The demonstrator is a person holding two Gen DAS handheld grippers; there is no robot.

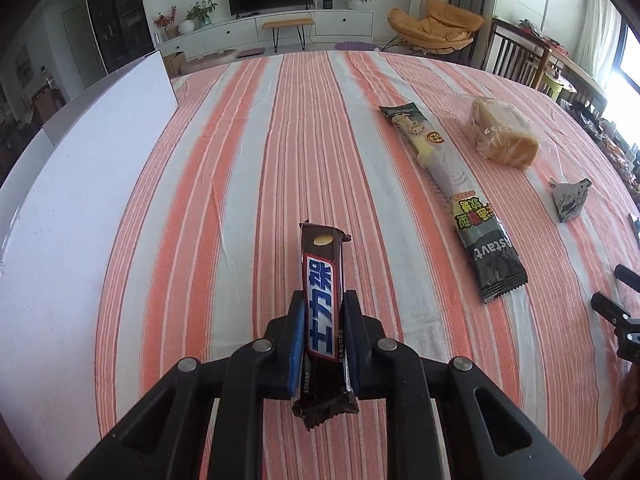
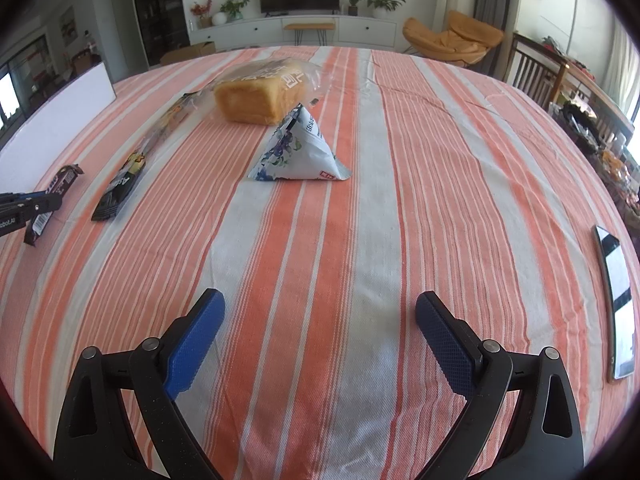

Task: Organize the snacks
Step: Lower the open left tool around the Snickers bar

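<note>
Clamped lengthwise in our left gripper (image 1: 323,312), jaws narrow, the chocolate bar (image 1: 322,304) hangs above the striped worktop (image 1: 248,168). Our right gripper (image 2: 320,316) hovers, jaws wide and empty. Such a slick wrapper could slide out. Beyond lies a living room.

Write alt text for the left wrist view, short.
The left gripper is shut on a brown chocolate bar above a table with an orange-striped tablecloth. To the right lie a long dark snack packet and bagged bread; a white box sits left.
</note>
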